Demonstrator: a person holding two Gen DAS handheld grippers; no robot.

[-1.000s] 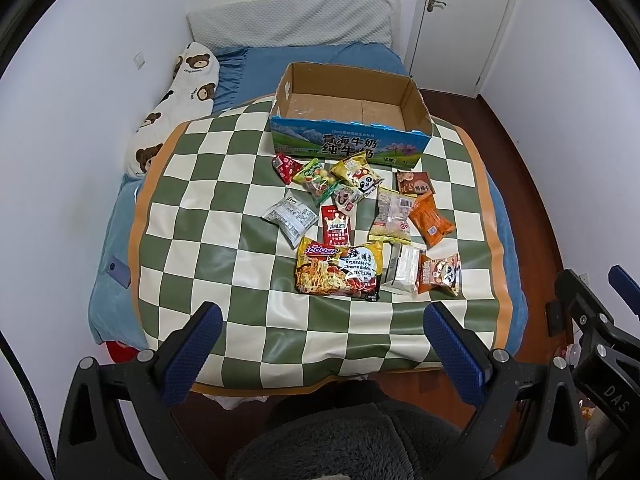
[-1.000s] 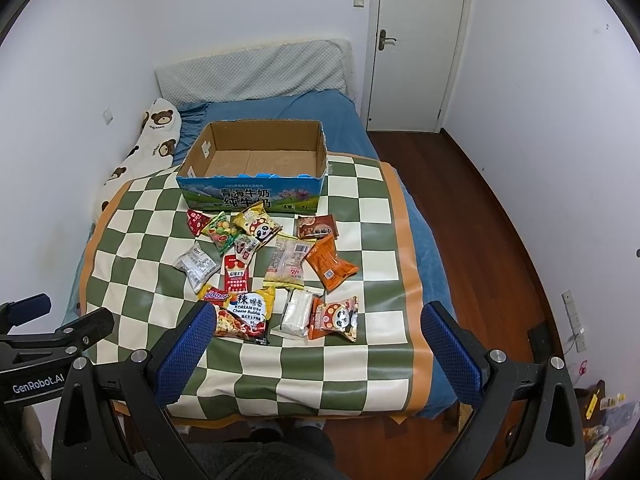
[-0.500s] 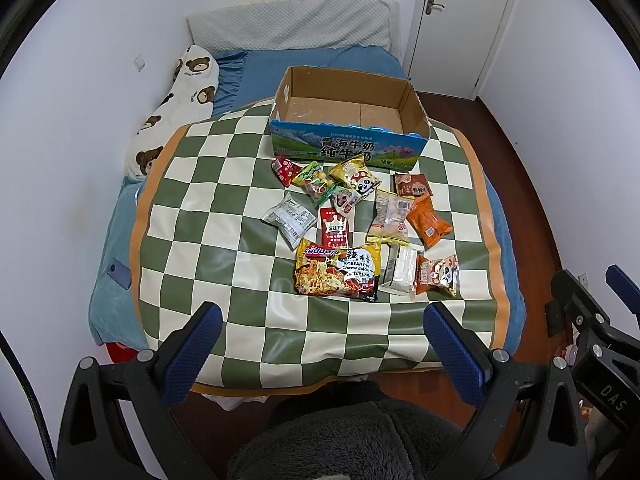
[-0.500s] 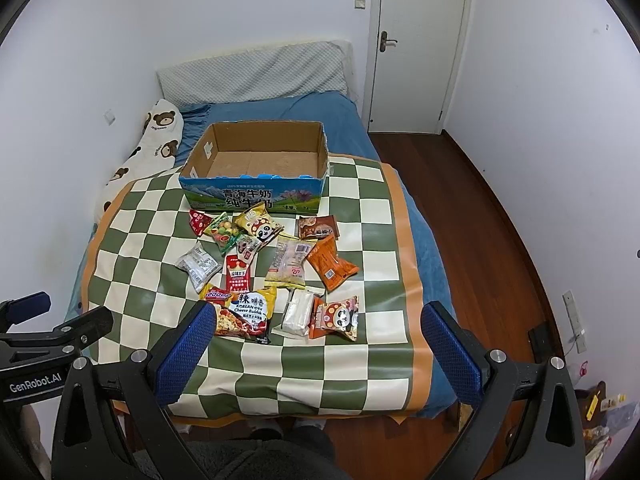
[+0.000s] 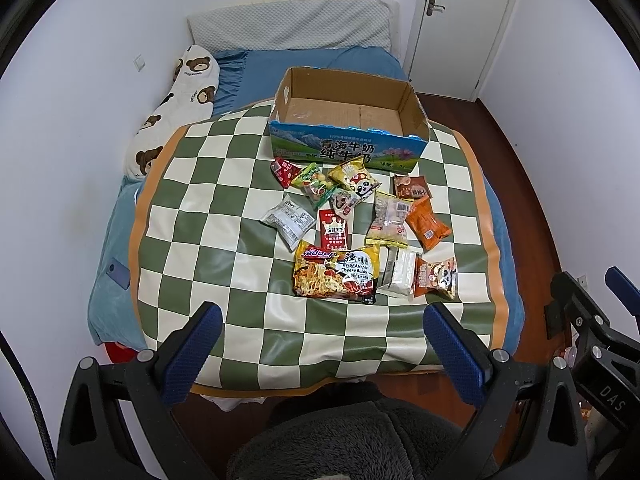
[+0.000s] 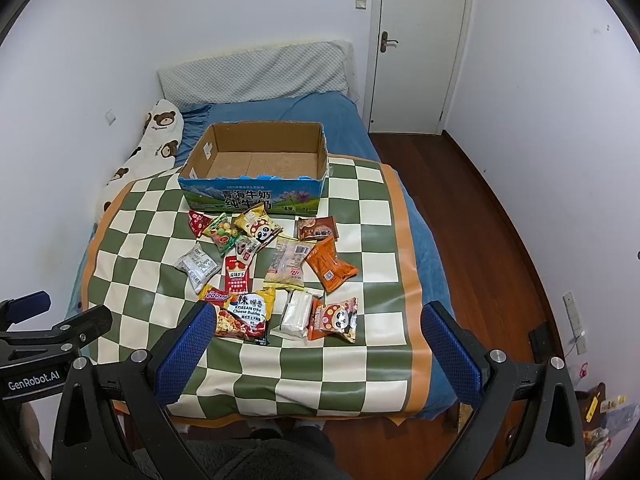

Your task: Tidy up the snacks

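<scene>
Several snack packets lie on a green-and-white checkered mat [image 5: 192, 216] on a bed: a big noodle pack [image 5: 336, 274] [image 6: 242, 314], an orange packet [image 5: 427, 223] [image 6: 330, 265], a panda packet [image 5: 436, 278] [image 6: 334, 320] and a silver packet [image 5: 288, 220]. An empty open cardboard box [image 5: 348, 148] [image 6: 252, 196] stands behind them. My left gripper [image 5: 320, 344] and right gripper [image 6: 314, 344] are both open and empty, held above the mat's near edge, apart from the snacks.
A bear-print pillow [image 5: 176, 108] lies along the left wall and a grey pillow [image 5: 292, 26] at the bed head. A white door [image 6: 416, 48] and wooden floor [image 6: 480, 240] are to the right. A dark fleece garment [image 5: 352, 436] is below the grippers.
Both views have shifted slightly closer to the bed and snacks. Nothing on the mat has moved, and both grippers stay open.
</scene>
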